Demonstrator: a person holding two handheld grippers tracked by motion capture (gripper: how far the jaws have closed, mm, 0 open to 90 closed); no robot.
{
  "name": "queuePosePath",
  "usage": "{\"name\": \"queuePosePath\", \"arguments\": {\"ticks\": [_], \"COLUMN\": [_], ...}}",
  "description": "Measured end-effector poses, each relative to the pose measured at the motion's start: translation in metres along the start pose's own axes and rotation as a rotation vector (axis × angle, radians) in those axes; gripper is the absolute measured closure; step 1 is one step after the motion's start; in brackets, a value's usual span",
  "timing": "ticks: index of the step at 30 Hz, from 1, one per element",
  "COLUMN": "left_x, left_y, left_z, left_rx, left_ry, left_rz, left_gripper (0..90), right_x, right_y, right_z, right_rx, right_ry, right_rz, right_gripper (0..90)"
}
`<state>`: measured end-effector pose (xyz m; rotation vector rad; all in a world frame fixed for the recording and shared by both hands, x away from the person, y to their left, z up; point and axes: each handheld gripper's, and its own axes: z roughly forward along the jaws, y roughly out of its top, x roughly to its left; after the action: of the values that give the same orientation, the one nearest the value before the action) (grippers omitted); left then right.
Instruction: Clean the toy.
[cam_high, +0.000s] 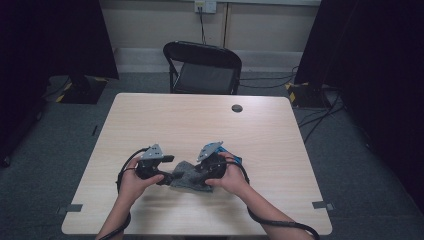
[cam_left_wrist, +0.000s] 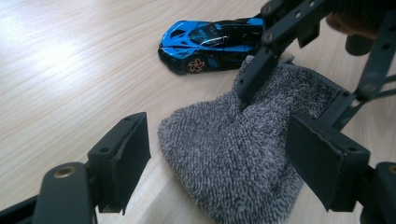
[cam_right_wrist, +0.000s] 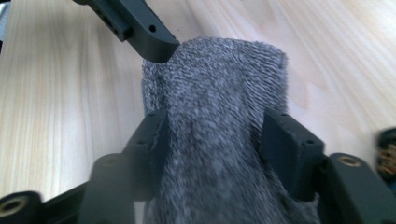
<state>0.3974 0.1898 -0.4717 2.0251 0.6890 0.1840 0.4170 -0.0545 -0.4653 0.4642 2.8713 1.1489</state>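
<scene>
Right gripper view: grey cloth (cam_right_wrist: 215, 140) between claw (cam_right_wrist: 212, 140) jaws

Cloth (cam_high: 187, 175): small grey terry piece, looped pile, lying rumpled on the table between the left gripper (cam_left_wrist: 219, 154) and the right gripper (cam_right_wrist: 210, 140), a rounded fold bulging toward the left one. In the left gripper view it lies between the spread jaws without touching their pads. In the right gripper view it runs up between the jaws, and whether they press it cannot be told.
</scene>
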Motion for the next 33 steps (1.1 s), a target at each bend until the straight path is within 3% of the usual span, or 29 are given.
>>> {"name": "queuePosePath", "arguments": {"ticks": [3, 5, 9, 12, 15, 17, 20, 25, 31, 33], "left_x": [-0.001, -0.003, -0.009, -0.015, -0.017, -0.017, -0.017, -0.025, -0.035, -0.036], "left_y": [0.004, 0.007, 0.01, 0.009, 0.004, -0.002, -0.009, -0.014, -0.017, -0.015], "left_z": [0.004, 0.008, 0.018, 0.027, 0.032, 0.031, 0.026, 0.016, 0.004, 0.0], "left_rx": [-0.018, -0.017, -0.011, 0.032, 0.101, 0.143, 0.149, 0.173, 0.192, 0.181], "left_ry": [-0.023, -0.032, -0.055, -0.067, -0.079, -0.092, -0.095, -0.101, -0.119, -0.088], "left_rz": [0.004, 0.015, 0.027, 0.05, 0.038, 0.022, 0.001, 0.002, 0.005, 0.018], "left_gripper": [21.9, 21.2, 20.9, 20.7, 21.7, 23.2, 23.5, 24.8, 27.8, 26.8], "right_x": [0.001, 0.001, 0.005, 0.007, 0.007, 0.006, 0.001, -0.01, -0.022, -0.024], "right_y": [-0.002, -0.008, -0.021, -0.032, -0.038, -0.039, -0.037, -0.035, -0.031, -0.028], "right_z": [-0.008, -0.015, -0.025, -0.028, -0.027, -0.025, -0.022, -0.019, -0.017, -0.016], "right_rx": [0.005, -0.024, -0.014, -0.024, -0.011, -0.006, -0.004, 0.005, -0.035, -0.051], "right_ry": [-0.032, -0.039, -0.065, -0.081, -0.094, -0.108, -0.114, -0.139, -0.16, -0.154], "right_rz": [-0.019, 0.003, 0.022, 0.052, 0.061, 0.051, 0.051, 0.064, 0.095, 0.097], "right_gripper": [34.9, 33.3, 29.6, 27.8, 28.4, 28.5, 28.6, 28.7, 30.0, 29.5]}}
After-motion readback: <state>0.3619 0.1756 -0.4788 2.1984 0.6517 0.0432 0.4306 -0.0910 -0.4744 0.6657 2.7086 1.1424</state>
